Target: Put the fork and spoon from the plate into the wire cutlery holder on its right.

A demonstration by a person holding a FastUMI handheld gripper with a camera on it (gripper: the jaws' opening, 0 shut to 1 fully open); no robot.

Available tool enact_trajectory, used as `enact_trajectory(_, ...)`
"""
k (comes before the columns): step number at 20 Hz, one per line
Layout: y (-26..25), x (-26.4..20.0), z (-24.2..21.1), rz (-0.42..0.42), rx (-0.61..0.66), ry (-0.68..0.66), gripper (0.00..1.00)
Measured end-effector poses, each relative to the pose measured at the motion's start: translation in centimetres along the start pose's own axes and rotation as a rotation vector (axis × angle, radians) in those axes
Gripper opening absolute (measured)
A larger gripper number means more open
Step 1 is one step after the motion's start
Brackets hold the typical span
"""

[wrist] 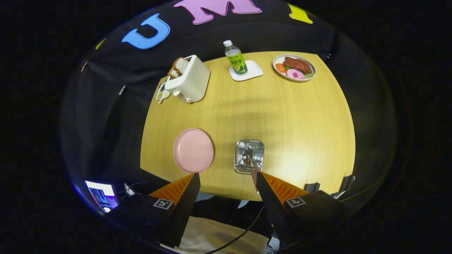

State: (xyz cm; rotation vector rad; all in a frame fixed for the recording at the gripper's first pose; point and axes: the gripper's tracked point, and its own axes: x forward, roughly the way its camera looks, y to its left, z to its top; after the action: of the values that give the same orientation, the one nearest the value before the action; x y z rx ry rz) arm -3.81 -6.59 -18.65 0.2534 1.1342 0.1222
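Gripper (226, 180): fingers spread wide apart, clamped on nothing, held high above the near table edge.
Pink plate (193, 150): bare, just beyond the left fingertip, left of the holder.
Wire cutlery holder (249, 156): just beyond the right fingertip, right of the plate, near the table's near edge.
Fork (248, 152): already inside the holder, tines up, long axis leaning back toward the right finger.
Spoon: appears to sit beside the fork in the holder; too small to tell apart for certain.
Key relation: holder and cutlery lie ahead and to the right; right finger nearer.
Task state: looks finished; plate cleared.
Far side: toaster (189, 79), bottle (236, 58), food plate (294, 67), well apart from the fingers.
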Motion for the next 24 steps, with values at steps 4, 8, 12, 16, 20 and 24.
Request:
enact_trajectory(4, 1.5, -1.2, 1.1, -0.004, -0.006, -0.165, 1.0)
enact_trajectory(8, 3.2, -4.6, 4.3, -0.032, -0.026, -0.428, 0.99)
enact_trajectory(12, 5.5, -10.0, 7.2, -0.075, -0.053, -0.695, 0.99)
enact_trajectory(16, 7.9, -15.7, 8.9, -0.117, -0.091, -0.914, 0.99)
enact_trajectory(20, 11.0, -18.2, 10.3, -0.11, -0.124, -1.04, 0.99)
enact_trajectory(24, 11.4, -19.4, 10.4, -0.178, -0.146, -1.132, 0.99)
